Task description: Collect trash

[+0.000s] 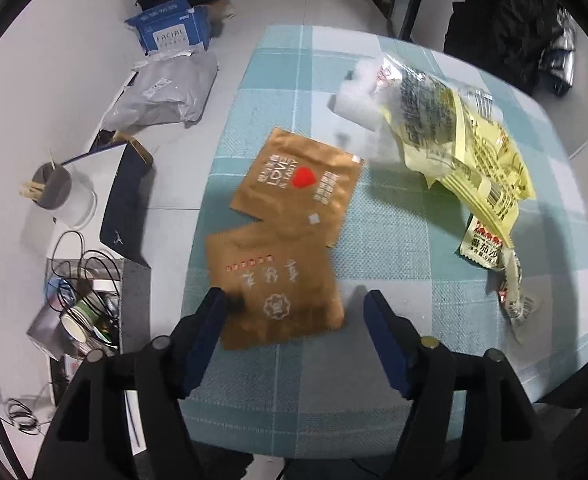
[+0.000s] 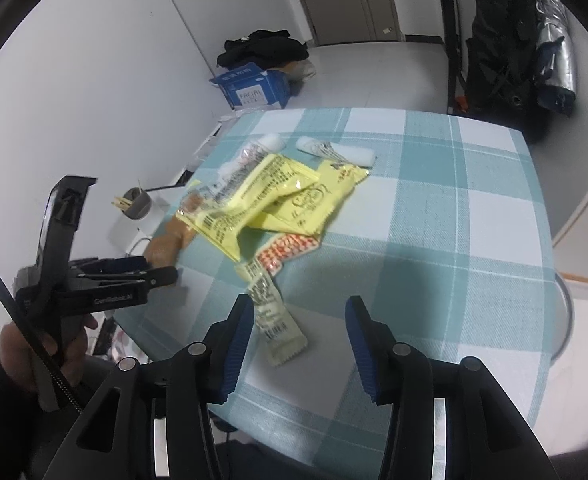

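Gathering step. Left gripper [image 1: 294, 300], jaws wide and empty, straddles the near brown foil sachet [image 1: 274, 292]; right gripper [image 2: 299, 312], jaws parted and empty, hovers over the pale sauce packet [image 2: 280, 332]. Yellow plastic wrappers [image 1: 466, 148] lie at two o'clock. Next: close on the sachet.

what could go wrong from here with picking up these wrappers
1. The nearer brown packet lies flat, overlapping the second brown packet; the open left gripper could slide over it or drag both.
2. That packet sits near the table edge and might get pushed off.
3. The small sachet between the open right gripper's fingers is thin and flat, so the pads may close on tablecloth.
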`<state>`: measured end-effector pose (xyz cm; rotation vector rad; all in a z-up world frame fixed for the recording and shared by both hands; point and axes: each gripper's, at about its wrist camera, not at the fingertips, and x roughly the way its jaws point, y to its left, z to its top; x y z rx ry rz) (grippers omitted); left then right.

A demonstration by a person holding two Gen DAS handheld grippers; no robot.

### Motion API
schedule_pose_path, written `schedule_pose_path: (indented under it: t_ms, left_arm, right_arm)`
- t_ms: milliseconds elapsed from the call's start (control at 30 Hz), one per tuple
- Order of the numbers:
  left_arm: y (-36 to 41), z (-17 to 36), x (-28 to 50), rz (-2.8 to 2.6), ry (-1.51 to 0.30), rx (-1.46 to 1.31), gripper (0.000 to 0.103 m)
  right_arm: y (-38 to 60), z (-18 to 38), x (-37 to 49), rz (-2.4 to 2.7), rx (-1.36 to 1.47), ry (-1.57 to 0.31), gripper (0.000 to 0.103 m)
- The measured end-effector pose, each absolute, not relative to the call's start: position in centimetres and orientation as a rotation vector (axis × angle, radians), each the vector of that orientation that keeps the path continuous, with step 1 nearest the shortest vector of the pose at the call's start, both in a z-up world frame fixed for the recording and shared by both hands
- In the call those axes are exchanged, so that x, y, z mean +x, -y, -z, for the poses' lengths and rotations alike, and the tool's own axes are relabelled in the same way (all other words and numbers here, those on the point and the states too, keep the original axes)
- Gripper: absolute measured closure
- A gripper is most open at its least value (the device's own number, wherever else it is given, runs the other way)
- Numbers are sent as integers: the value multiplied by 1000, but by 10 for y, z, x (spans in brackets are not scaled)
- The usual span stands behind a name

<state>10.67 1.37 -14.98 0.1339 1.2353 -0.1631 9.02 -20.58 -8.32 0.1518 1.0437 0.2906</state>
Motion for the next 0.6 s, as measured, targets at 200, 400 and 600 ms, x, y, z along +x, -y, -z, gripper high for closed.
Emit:
schedule_pose_path:
  t_ms: [200,400,600]
  left_arm:
    - [-15,149,107,139,-1224,127,38]
    - [-13,146,110,140,-1213,111,66]
    - [-22,144,114,151,-1219,27,78]
  right_arm:
    - [198,90,82,-297,71,-1048,54]
    - [188,98,76,-305,-4,-1046,54]
    - [169,109,75,-351,-85,-1035,54]
